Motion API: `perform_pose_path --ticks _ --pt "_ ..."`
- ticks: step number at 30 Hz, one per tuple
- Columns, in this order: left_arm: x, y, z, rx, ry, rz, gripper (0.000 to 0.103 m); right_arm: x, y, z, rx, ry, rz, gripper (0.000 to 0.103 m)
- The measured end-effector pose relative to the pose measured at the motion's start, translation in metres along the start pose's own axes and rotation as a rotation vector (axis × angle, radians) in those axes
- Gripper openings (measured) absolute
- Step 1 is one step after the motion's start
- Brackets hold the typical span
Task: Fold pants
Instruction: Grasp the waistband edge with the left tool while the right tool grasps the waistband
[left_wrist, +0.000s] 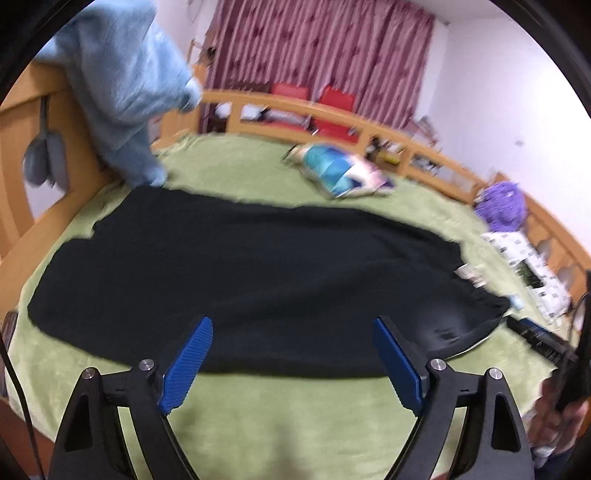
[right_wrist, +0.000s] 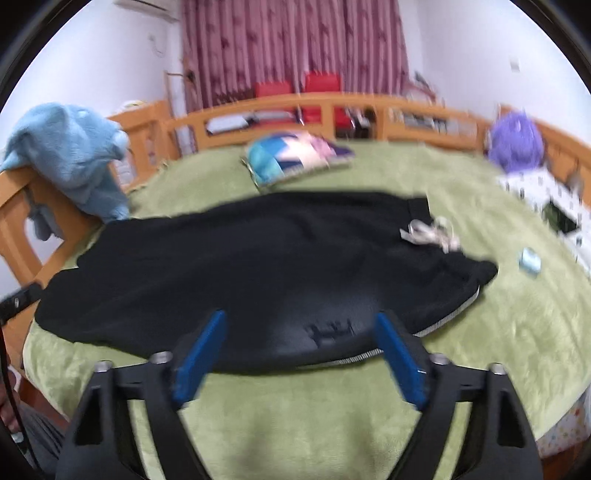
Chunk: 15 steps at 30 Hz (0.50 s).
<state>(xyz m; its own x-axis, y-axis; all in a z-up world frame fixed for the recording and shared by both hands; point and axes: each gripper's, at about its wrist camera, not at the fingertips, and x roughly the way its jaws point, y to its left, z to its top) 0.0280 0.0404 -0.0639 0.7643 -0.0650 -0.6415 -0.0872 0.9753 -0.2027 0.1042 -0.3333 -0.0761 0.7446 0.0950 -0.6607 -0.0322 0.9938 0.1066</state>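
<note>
Black pants (left_wrist: 258, 273) lie spread lengthwise across the middle of a green bed cover (left_wrist: 280, 424), legs running toward the left of the frame and the waistband toward the right, where a white drawstring (right_wrist: 430, 230) rests on the dark cloth in the right wrist view. A pale striped edge shows along the near right hem. The left gripper (left_wrist: 293, 341) hovers low in its frame with its blue pads spread wide and nothing between them, tips over the near edge of the pants; whether they touch the cloth cannot be told. The right gripper (right_wrist: 301, 338) sits likewise at the bottom of its frame, jaws wide apart and empty, above the pants' near right portion. Beyond the pants, upper centre, a multicoloured cushion (right_wrist: 295, 158) lies on the cover. A small light-blue object (right_wrist: 530, 260) sits just right of the waistband. A light-blue towel (left_wrist: 125, 85) hangs over the wooden bed rail (left_wrist: 332, 118) at upper left. A purple fluffy item (right_wrist: 515, 142) rests at the far right by the rail, with patterned white fabric (left_wrist: 528, 266) below it. Red chairs (right_wrist: 295, 92) and a pink curtain (right_wrist: 291, 40) fill the background. Both views are motion-blurred.
</note>
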Motion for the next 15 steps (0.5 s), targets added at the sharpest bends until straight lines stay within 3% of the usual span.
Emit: perform_pose_path --ticks 7,15 --pt "0.050 0.065 -0.043 -0.146 0.153 0.082 0.083 0.066 -0.062 -0.022 0.203 0.133 -0.056 0.075" --pt "0.080 0.117 -0.052 -0.343 0.169 0.012 0.083 0.115 -0.076 -0.029 0.343 0.211 -0.048 0.075"
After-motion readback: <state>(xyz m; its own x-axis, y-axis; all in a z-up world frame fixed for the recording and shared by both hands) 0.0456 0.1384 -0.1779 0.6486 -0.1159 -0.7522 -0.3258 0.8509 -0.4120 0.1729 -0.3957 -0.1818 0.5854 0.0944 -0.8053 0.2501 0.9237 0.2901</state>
